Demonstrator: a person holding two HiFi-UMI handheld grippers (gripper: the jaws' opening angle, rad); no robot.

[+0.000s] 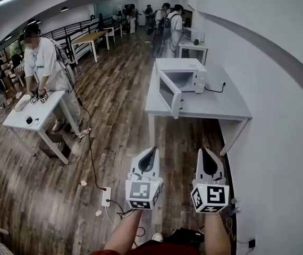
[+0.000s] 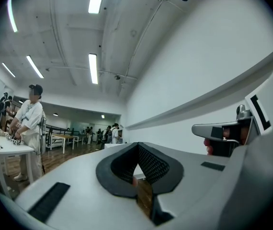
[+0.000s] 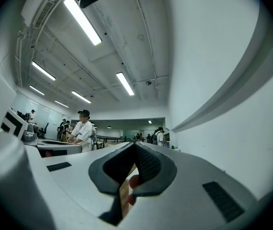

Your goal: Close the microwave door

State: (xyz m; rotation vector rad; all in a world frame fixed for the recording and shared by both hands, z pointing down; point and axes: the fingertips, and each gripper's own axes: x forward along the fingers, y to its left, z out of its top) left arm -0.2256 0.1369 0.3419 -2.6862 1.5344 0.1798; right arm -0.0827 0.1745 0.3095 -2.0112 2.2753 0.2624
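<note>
A white microwave [image 1: 186, 72] stands on a grey table [image 1: 215, 108] ahead of me against the right wall. Its door [image 1: 169, 93] hangs open, swung out toward the table's left front edge. Both grippers are held low over the wooden floor, well short of the table and pointing toward it. My left gripper [image 1: 152, 149] [image 2: 138, 144] is shut with nothing between its jaws. My right gripper [image 1: 204, 149] [image 3: 134, 143] sits beside it, jaws also together and empty. Neither touches the microwave, which is hidden behind the jaws in both gripper views.
A person [image 1: 42, 62] stands at a white table [image 1: 34, 116] on the left. A power strip [image 1: 106, 196] and a cable [image 1: 90, 147] lie on the floor left of my grippers. The white wall [image 1: 279, 116] runs along the right. More people and tables stand at the far end.
</note>
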